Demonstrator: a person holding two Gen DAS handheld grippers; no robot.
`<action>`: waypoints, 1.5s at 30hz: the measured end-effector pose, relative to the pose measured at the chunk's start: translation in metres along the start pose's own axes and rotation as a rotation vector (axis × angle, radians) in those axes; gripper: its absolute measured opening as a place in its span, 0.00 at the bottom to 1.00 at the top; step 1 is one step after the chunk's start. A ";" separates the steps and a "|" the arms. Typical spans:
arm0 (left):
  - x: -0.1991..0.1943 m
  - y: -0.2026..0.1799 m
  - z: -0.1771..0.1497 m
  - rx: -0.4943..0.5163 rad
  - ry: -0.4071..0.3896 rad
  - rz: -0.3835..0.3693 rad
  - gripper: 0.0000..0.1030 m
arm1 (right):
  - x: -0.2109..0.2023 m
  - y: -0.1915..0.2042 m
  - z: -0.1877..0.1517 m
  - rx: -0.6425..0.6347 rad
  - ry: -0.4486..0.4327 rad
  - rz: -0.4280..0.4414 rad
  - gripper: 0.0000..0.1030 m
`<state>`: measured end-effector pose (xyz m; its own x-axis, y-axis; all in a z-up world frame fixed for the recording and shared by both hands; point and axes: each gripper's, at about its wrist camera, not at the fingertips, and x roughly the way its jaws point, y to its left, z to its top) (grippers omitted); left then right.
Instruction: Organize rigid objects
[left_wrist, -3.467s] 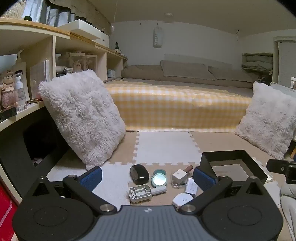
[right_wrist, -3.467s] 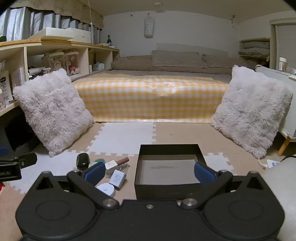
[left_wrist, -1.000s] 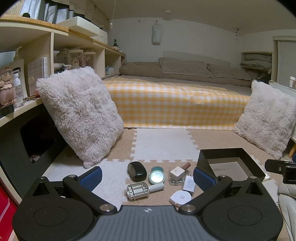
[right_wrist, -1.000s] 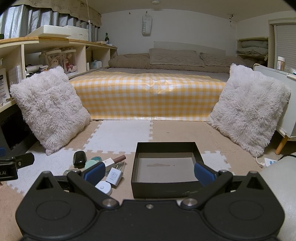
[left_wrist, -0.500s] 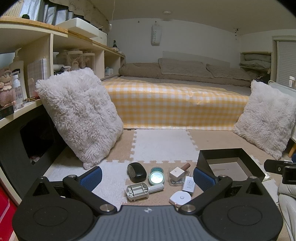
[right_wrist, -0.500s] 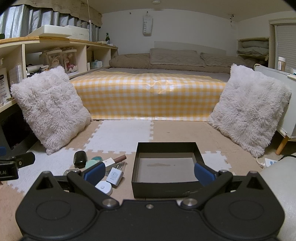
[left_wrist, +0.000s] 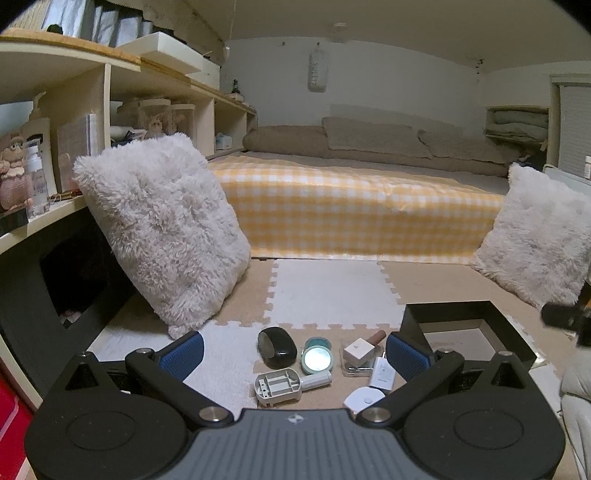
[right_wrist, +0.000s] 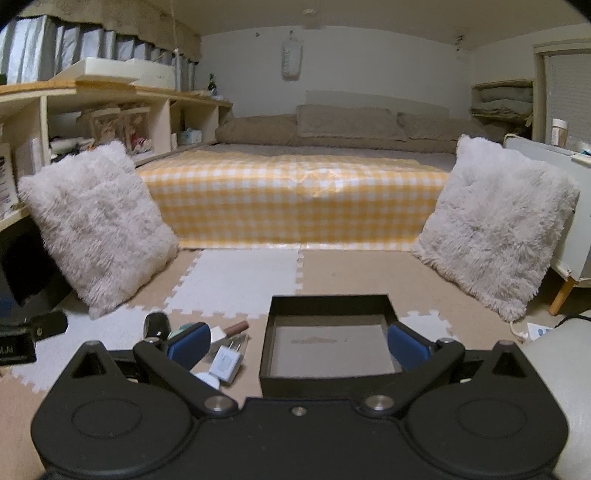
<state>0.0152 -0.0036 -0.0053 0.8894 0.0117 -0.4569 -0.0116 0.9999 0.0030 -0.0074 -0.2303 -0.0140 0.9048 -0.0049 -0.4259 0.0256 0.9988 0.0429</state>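
Hovering both claws low over the foam floor mat (left_wrist: 332, 291), I judge the task to be at its very start: the shallow black cardboard box (right_wrist: 328, 301) shows a bare bottom, and every small item lies outside it on the floor. My left claw (left_wrist: 293, 352) is spread wide and holds nothing; between its blue pads I see the cluster of things to sort: a glossy black oval case (left_wrist: 277, 347), a round teal-rimmed compact mirror (left_wrist: 316, 359), a square clear bottle with a white cap (left_wrist: 357, 354), a brown lipstick tube (left_wrist: 376, 336) behind it, a white plug adapter (left_wrist: 382, 372), a grey-white plastic device with an open compartment (left_wrist: 284, 387) and a white round puck (left_wrist: 365, 398) nearest the claw body. They lie close together, some touching. My right claw (right_wrist: 297, 345) is also released and empty, looking straight into the box, which sits just to the right of the cluster. The next move, as I read it, calls for lowering the left claw onto one item at the edge of the group, probably the black case or the puck, closing squarely on it without nudging its neighbours, then carrying it right into the box.
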 end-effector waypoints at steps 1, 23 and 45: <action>0.002 0.000 0.000 0.000 0.002 0.001 1.00 | 0.002 -0.001 0.002 0.007 -0.006 -0.011 1.00; 0.105 0.014 -0.019 -0.099 0.220 0.066 1.00 | 0.110 -0.106 0.028 0.150 0.011 -0.245 1.00; 0.191 0.023 -0.052 -0.088 0.373 -0.029 0.91 | 0.215 -0.125 -0.017 0.092 0.380 -0.086 0.20</action>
<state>0.1607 0.0215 -0.1391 0.6626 -0.0350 -0.7482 -0.0422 0.9956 -0.0839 0.1763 -0.3551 -0.1264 0.6764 -0.0528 -0.7346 0.1484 0.9867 0.0657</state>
